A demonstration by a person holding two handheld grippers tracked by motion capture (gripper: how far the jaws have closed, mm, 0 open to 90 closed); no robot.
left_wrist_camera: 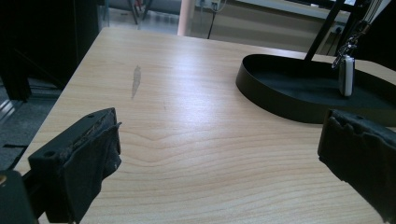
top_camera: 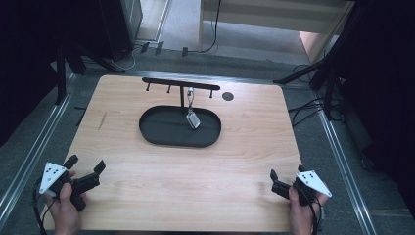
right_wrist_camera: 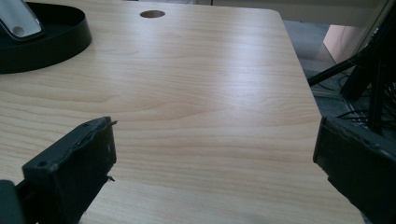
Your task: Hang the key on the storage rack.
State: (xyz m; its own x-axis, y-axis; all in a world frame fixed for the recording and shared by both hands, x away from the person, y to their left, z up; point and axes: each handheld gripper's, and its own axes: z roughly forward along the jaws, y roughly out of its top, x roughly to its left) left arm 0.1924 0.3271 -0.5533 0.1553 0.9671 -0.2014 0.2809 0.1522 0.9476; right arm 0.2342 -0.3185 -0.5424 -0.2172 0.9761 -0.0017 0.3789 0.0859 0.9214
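Observation:
A black oval tray (top_camera: 147, 128) sits at the far middle of the wooden table. From it rises a black T-shaped rack (top_camera: 166, 81) with several hooks. A silver key fob (top_camera: 193, 120) hangs from one hook on a short chain, its lower end over the tray. My left gripper (top_camera: 87, 163) rests at the near left corner, open, nothing between its jaws. My right gripper (top_camera: 286, 171) is at the near right corner, also open and holding nothing. The left gripper view shows the tray (left_wrist_camera: 280, 105) and key fob (left_wrist_camera: 346, 74) ahead to the right. In the right gripper view the tray (right_wrist_camera: 51, 42) and key fob (right_wrist_camera: 21, 21) lie far left.
A round cable hole (top_camera: 227, 96) sits in the table right of the rack. A grey scuff (top_camera: 102, 121) marks the wood left of the tray. Black stands and cables (top_camera: 308, 105) surround the table on the floor.

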